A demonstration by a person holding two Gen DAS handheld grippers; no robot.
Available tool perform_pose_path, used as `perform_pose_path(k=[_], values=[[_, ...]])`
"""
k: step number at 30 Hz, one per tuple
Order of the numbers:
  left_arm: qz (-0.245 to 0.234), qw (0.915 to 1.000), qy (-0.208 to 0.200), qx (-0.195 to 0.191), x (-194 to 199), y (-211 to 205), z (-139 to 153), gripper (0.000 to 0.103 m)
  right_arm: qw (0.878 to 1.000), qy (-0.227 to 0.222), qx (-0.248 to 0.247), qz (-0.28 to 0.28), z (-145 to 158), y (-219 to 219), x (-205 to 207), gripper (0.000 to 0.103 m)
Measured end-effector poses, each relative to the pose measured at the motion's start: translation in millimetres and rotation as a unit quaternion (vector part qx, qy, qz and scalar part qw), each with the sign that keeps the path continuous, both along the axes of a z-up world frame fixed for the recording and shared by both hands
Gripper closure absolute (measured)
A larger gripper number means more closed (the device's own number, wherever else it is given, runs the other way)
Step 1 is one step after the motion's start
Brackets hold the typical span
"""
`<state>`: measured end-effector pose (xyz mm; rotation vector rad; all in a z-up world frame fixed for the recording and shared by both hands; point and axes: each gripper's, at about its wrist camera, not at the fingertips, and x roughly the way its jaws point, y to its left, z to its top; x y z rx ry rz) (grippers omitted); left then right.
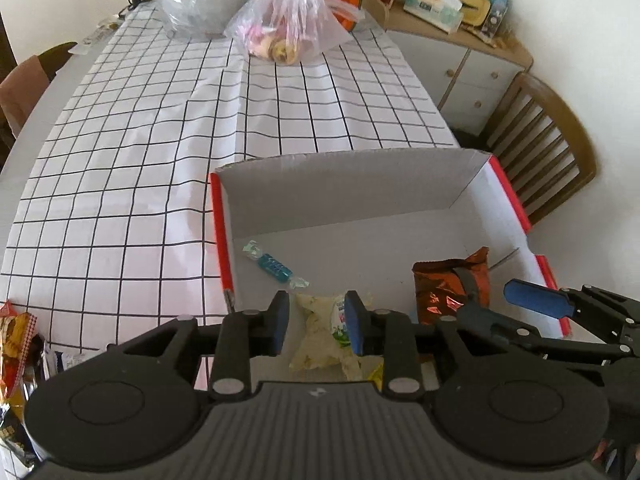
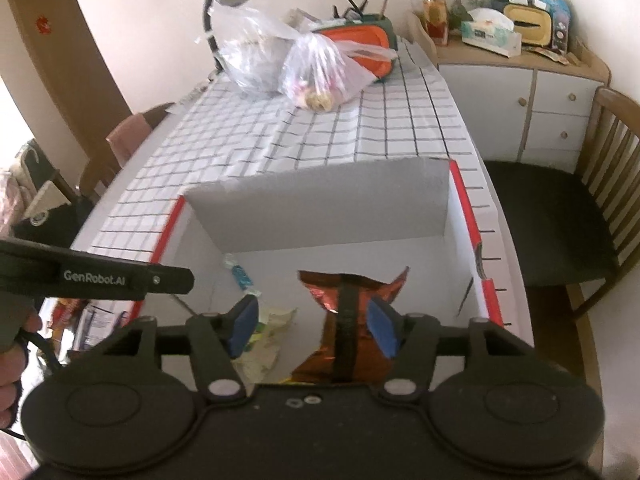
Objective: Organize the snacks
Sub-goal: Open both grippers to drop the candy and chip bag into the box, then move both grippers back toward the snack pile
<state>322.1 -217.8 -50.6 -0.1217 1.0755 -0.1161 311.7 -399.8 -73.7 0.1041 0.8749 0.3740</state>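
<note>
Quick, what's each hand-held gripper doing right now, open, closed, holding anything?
Left hand-held gripper: open, holding nothing; pale yellow snack packet lies in the box beneath it.
Right hand-held gripper: open, holding nothing; orange foil snack bag lies below it.

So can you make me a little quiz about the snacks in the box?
1. True or false: the blue candy lies inside the box.
2. Which snack sits in front of the right gripper? A) the orange foil packet B) the pale wrapper C) the blue candy
3. Fill in: at the far end of the table there are two plastic ____.

Key:
1. True; it lies on the box floor, near the left wall.
2. A; the pale wrapper sits in front of the left gripper.
3. Bags; both are see-through.
</note>
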Motion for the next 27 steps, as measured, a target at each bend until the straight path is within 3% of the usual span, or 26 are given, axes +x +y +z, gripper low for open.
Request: perform_pose_path(k=[7,11,12,17,20,23,27], values=[[0.006,0.9994,-0.035,-0.005,-32.2,13.9,19.7,0.073,0.999,-0.024,0.021,0.015,21.3,5.6,-20.6,0.028],[0.011,0.9981,-0.06,-0.011,-51.6,24.8,32.3,0.049,0.998,-0.038,0.033,0.027,31.9,11.0,-32.6,0.021],[0.013,0.9975,-0.068,-0.014,-56.9,28.7,35.7,0.048,0.998,-0.04,0.036,0.03,34.1,12.3,-34.6,0.021],[0.019,0.9959,-0.088,-0.009,-76.0,43.1,46.5,0.047,0.997,-0.055,0.045,0.043,42.7,23.6,-45.6,0.018],[0.026,0.9943,-0.103,-0.008,-88.5,55.2,51.8,0.04,0.996,-0.061,0.048,0.048,47.0,32.2,-51.0,0.017],[0.028,0.9931,-0.114,-0.004,-99.9,67.6,55.3,0.039,0.995,-0.068,0.052,0.052,51.0,42.0,-57.6,0.006],[0.032,0.992,-0.122,-0.008,-117.1,88.7,55.8,0.037,0.993,-0.079,0.059,0.062,55.1,58.5,-68.4,0.004]])
